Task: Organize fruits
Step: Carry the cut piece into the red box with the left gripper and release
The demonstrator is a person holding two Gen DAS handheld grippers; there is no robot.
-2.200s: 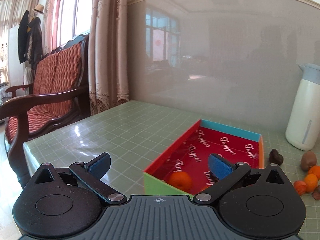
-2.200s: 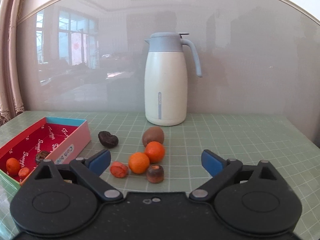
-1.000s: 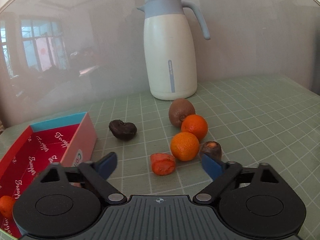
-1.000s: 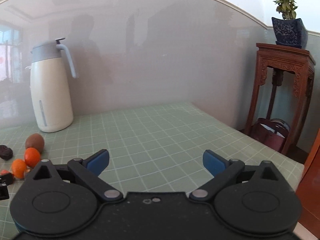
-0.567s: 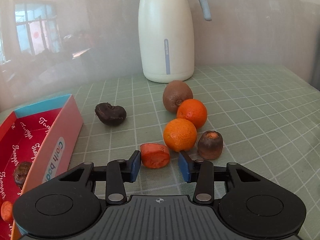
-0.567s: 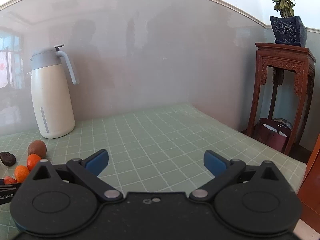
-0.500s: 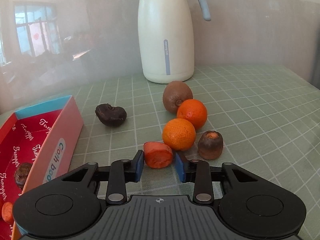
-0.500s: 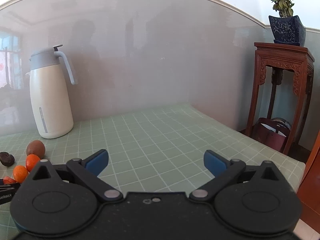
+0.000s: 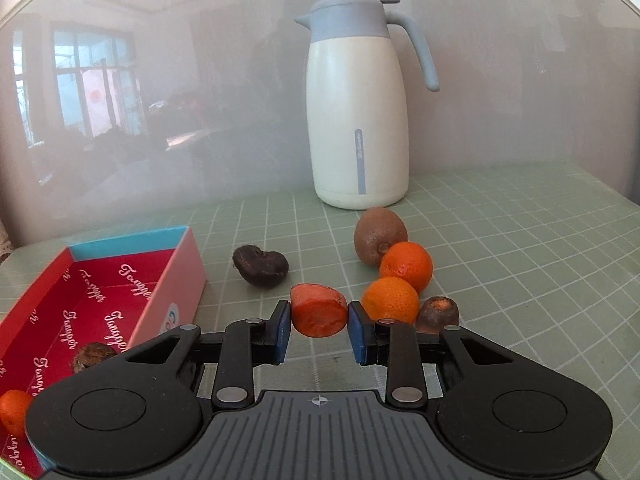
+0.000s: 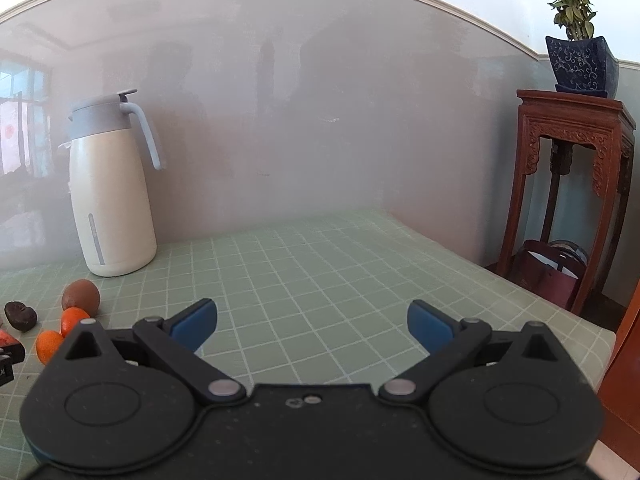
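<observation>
Two claws in my view | left claw (image 9: 319, 330) clamps the red-orange fruit piece (image 9: 319, 315) above the green worktop (image 9: 500, 248), beside two oranges (image 9: 390, 300) and the red box (image 9: 176, 268) | right claw (image 10: 312, 322) gapes wide, holding nothing.

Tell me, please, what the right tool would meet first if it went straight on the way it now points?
Probably nothing soon: the right tool, open and unloaded, points over bare green table toward the grey wall. The jug stands well off to the left. Depth is unclear.
</observation>
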